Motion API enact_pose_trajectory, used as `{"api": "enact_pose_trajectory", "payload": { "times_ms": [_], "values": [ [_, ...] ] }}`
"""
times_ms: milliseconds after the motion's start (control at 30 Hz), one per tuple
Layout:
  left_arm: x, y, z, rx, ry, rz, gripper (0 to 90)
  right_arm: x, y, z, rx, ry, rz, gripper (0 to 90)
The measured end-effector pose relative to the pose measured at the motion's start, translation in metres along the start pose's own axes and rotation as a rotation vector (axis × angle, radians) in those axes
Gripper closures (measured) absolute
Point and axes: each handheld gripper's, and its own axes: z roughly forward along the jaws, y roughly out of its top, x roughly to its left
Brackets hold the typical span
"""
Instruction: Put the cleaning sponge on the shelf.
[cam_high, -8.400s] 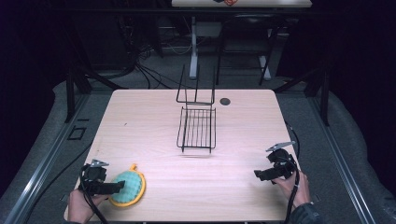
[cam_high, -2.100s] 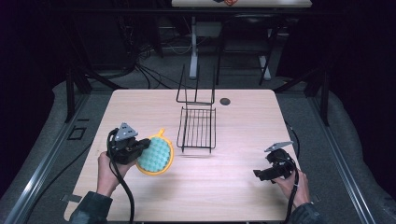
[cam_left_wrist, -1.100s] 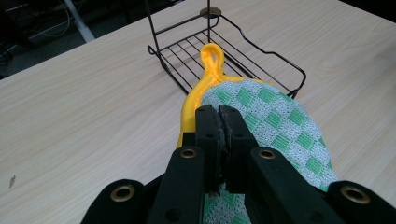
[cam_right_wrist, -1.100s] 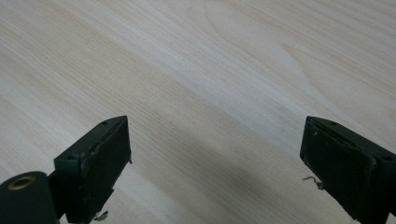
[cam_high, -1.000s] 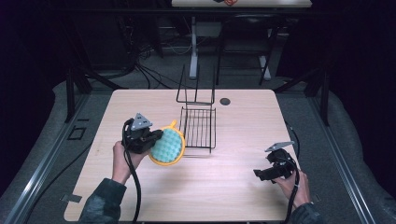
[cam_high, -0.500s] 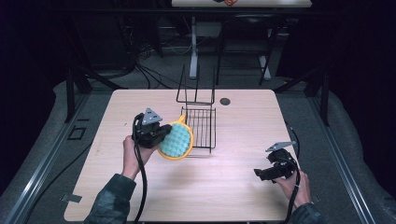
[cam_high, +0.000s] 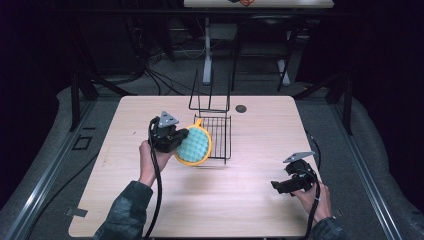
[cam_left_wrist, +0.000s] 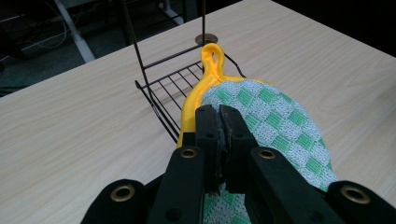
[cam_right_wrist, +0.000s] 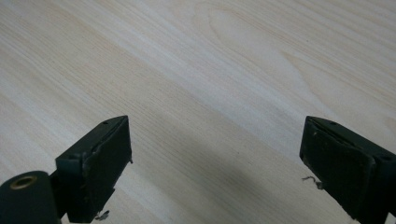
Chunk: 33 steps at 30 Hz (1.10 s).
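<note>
My left gripper (cam_high: 172, 138) is held above the desk (cam_high: 125, 195), left of centre, with its jaws pinching a round pot holder (cam_high: 194, 146). In the left gripper view the jaws (cam_left_wrist: 219, 135) are pressed together on the fabric edge near the yellow border.

Condition of the pot holder (cam_left_wrist: 271, 126): round, woven, with a green and white check face and a yellow binding round the rim. A yellow hanging loop (cam_left_wrist: 212, 56) stands out from the rim on the far side, pointing towards the wire rack (cam_left_wrist: 173, 88). The fabric looks intact and lies roughly flat, tilted in my grip, clear of the desk surface; a faint shadow falls on the wood beneath it in the high view.

Position: the pot holder sits just beside the left edge of the black wire rack (cam_high: 216, 130), its right edge overlapping the rack's grid in the high view. Whether it touches the wire I cannot tell. The rack has a flat grid base and an upright frame at the back. A small dark round disc (cam_high: 241, 108) lies on the desk behind the rack.

My right gripper (cam_high: 292, 182) rests low over the near right part of the desk, well apart from the rack. Its jaws (cam_right_wrist: 215, 172) are spread wide, with bare wood grain between them.
</note>
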Motion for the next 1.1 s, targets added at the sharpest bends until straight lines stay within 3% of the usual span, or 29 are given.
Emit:
{"api": "enact_pose_trajectory", "payload": {
  "times_ms": [433, 700, 1100],
  "values": [
    [0.002, 0.004, 0.018, -0.015, 0.013, -0.027, 87.3, 0.000, 0.000, 0.001, 0.008, 0.001, -0.015, 9.0],
    [0.003, 0.004, 0.029, -0.025, 0.019, -0.043, 87.3, 0.000, -0.001, 0.000, 0.005, -0.001, 0.000, 8.9],
    [0.005, 0.000, 0.046, -0.036, 0.011, -0.096, 87.2, 0.000, -0.001, 0.001, 0.007, 0.002, -0.006, 8.9]
  ]
}}
